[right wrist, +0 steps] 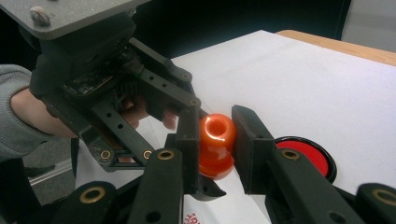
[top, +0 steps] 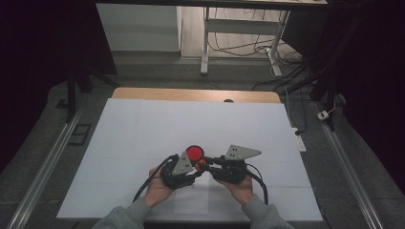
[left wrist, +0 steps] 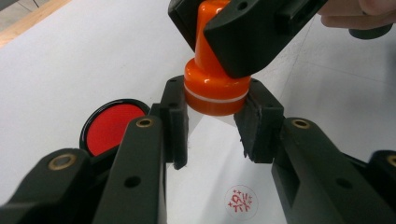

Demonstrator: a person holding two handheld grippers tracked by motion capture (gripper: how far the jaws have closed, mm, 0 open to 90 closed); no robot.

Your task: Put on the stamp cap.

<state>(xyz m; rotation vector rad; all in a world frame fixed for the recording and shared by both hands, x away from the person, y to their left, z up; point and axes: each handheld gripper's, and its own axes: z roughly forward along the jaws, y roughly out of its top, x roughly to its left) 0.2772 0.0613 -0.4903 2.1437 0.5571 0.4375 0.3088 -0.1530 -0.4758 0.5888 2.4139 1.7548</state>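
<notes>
Grey sleeves (top: 125, 215), black fingers (left wrist: 173, 119)

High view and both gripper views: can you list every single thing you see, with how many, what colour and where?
stamp: one, orange, held between both grippers above the paper
ink pad: one, red in a black rim, on the paper beside the grippers
stamped mark: one, red, on the paper below the stamp
paper: one sheet, white, covering the table
table: one, wooden
left gripper: black, shut on stamp's base
right gripper: black, shut on stamp's handle
</notes>
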